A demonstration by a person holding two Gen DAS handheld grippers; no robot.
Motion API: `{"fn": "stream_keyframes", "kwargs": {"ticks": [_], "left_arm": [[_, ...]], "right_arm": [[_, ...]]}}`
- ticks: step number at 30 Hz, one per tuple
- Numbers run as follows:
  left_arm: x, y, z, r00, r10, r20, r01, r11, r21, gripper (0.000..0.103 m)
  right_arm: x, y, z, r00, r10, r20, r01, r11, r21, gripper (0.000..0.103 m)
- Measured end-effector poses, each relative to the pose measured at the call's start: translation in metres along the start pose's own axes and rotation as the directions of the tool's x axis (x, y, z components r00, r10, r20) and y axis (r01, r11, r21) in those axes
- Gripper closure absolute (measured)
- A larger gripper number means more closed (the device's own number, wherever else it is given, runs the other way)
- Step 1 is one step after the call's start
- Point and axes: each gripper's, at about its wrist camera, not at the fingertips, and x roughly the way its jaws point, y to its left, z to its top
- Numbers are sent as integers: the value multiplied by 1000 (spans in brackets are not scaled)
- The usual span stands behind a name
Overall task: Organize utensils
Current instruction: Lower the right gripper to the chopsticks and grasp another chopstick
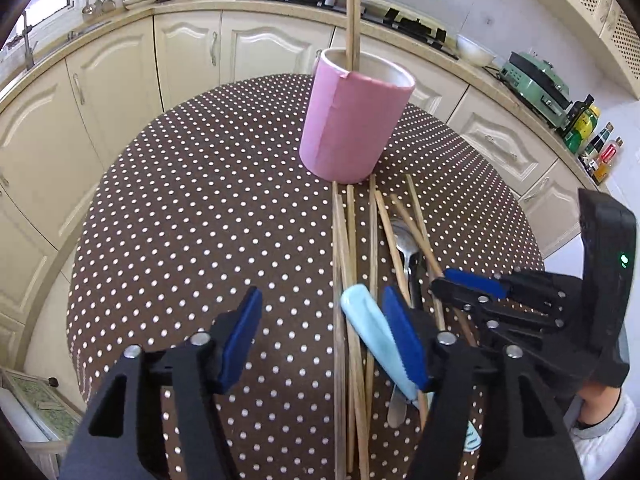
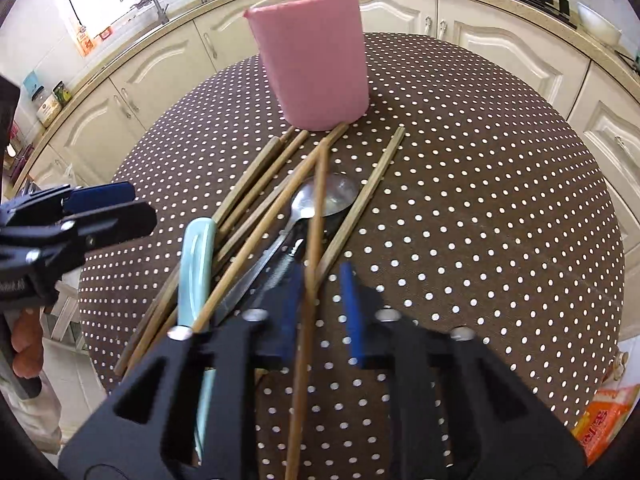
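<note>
Pale wooden chopsticks (image 2: 256, 192), a steel spoon (image 2: 324, 200) and a light-blue ceramic spoon (image 1: 376, 332) lie piled before a pink cylinder holder (image 1: 352, 120) on the dotted table (image 1: 200, 200). Left gripper (image 1: 324, 336) jaws apart; right gripper (image 2: 320, 304) apart around one chopstick (image 2: 316, 216).

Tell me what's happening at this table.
A person holds a gripper in each hand over a pile of utensils on the dotted table. The right gripper is open with one wooden chopstick between its fingers. The left gripper is open beside a light blue spoon handle. A metal spoon and more chopsticks lie loose. The pink holder already has two chopsticks standing in it.
</note>
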Motion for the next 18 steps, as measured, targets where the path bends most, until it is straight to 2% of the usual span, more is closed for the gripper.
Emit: {"fn": "stream_keyframes", "kwargs": {"ticks": [3,7,11,15,18], "left_arm": [[14,0,11,1000,0,-30,0,1000,2,50],[38,0,26,996,22,-89,-22,1000,3,63],[54,-2,36,992,39,-121,-38,999,11,70],[62,-9,42,989,44,-138,-41,999,24,71],[69,-15,47,987,59,-146,-54,998,33,71]], "right_arm": [[-6,-8,0,1000,1,12,-1,1000,8,96],[-14,-21,2,1000,11,27,-12,1000,29,96],[-21,-34,3,999,32,43,-34,998,51,96],[-24,-41,7,998,49,49,-52,996,67,96],[-22,-40,9,999,34,39,-36,997,63,96]]}}
